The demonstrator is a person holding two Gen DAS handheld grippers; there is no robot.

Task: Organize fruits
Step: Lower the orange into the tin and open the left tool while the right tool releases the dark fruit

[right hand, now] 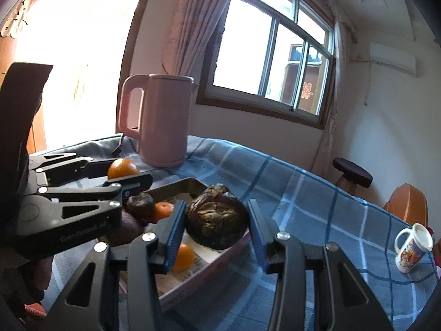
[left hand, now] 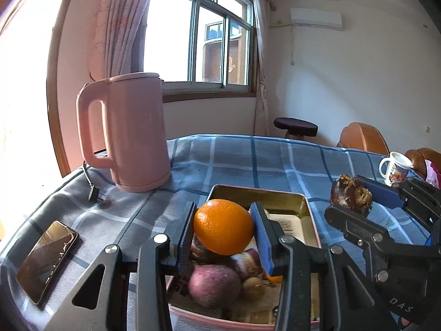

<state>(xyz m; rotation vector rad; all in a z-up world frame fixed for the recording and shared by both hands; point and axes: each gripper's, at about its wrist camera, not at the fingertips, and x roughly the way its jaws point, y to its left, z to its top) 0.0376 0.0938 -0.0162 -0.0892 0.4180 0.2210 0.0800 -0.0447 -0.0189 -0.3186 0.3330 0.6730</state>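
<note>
The left gripper (left hand: 223, 227) has its jaws shut tight on an orange (left hand: 223, 226). The orange hangs in the air, right over the near end of the tin tray (left hand: 310, 209). The tray sits straight below these jaws, so I think the orange only needs to go down and be let go.

The right gripper (right hand: 216, 224) has its jaws shut on a dark, wrinkly fruit (right hand: 216, 220). This fruit hangs over the right edge of the tray, partly past the rim. To land inside, I think it must move a little to the left first. So the left hand is the nearer one to dropping its fruit.

In the tray there are already fruits: a purple fruit (left hand: 213, 285) near the front, a small orange (right hand: 183, 256) and one more dark one. The far end of the tray is bare.

The tray lies on a table with a blue checked cloth (left hand: 275, 160). A pink kettle (left hand: 129, 132) stands behind the tray on the left. A phone (left hand: 46, 259) lies at the near left. A white mug (right hand: 413, 248) stands far off to the right.
</note>
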